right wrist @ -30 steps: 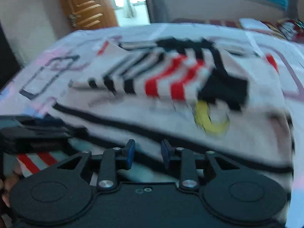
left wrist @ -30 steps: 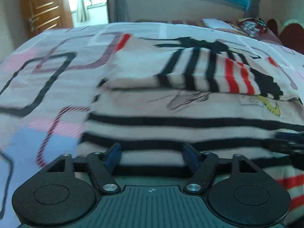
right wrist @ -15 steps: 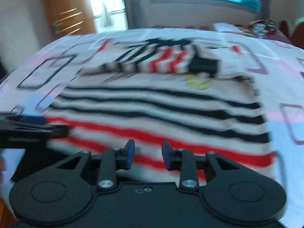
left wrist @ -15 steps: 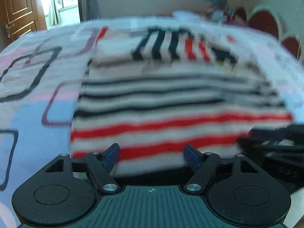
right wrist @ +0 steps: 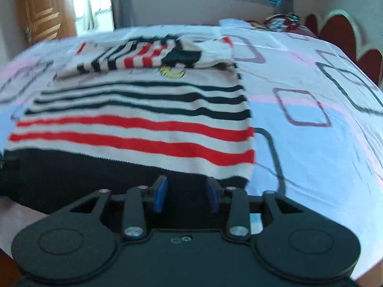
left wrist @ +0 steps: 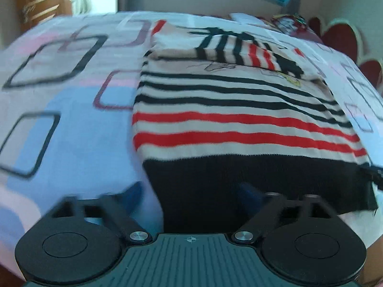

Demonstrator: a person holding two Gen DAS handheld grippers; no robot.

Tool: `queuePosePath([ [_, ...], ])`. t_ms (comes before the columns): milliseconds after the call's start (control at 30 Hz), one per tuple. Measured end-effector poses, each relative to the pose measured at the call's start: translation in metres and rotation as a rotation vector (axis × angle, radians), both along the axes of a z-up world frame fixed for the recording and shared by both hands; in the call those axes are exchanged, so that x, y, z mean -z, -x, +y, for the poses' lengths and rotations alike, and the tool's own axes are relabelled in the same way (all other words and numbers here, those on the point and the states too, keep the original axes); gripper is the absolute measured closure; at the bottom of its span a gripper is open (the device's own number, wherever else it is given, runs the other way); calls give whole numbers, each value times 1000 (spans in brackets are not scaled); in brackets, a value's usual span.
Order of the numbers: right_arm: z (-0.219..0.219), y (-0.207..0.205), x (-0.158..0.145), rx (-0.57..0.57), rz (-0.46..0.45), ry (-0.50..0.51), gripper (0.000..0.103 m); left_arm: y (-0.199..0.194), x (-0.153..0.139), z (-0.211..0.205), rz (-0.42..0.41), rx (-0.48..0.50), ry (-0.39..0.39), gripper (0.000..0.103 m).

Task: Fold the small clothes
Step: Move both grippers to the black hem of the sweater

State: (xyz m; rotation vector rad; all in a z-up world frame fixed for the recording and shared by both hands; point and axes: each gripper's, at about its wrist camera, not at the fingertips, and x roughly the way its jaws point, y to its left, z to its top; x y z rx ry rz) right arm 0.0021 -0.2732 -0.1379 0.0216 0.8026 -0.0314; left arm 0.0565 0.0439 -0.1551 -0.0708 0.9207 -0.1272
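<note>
Striped sweater lying mid-frame on patterned bed; left gripper and right gripper both opening, empty; door upper left.

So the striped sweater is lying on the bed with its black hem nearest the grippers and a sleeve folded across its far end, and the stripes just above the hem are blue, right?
Not blue. On the striped sweater, the stripes just above the black hem are red, as the right wrist view shows. The rest holds: it lies on the bed, sleeve folded across its far end.

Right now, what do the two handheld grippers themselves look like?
Both are matte black plastic. The left gripper has two round discs, silver pivot screws, a ribbed grey-green centre plate with a small crosshair mark, and blue fingers. The right gripper matches, but its centre is smooth black.
</note>
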Motion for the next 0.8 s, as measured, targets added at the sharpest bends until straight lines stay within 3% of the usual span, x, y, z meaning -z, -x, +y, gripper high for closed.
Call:
queuePosePath([
  [67, -1, 10, -4, 15, -17, -11, 50, 4, 0, -1, -18, -14, -1, 4],
  [233, 24, 16, -13, -54, -57, -47, 51, 5, 3, -15, -16, 19, -40, 4],
  [400, 51, 13, -1, -114, -20, -41, 52, 8, 20, -18, 7, 19, -48, 4],
  [500, 47, 11, 13, -92, 24, -24, 52, 9, 19, -19, 6, 25, -52, 4],
  [800, 2, 23, -5, 50, -17, -33, 48, 5, 18, -17, 37, 39, -42, 3],
])
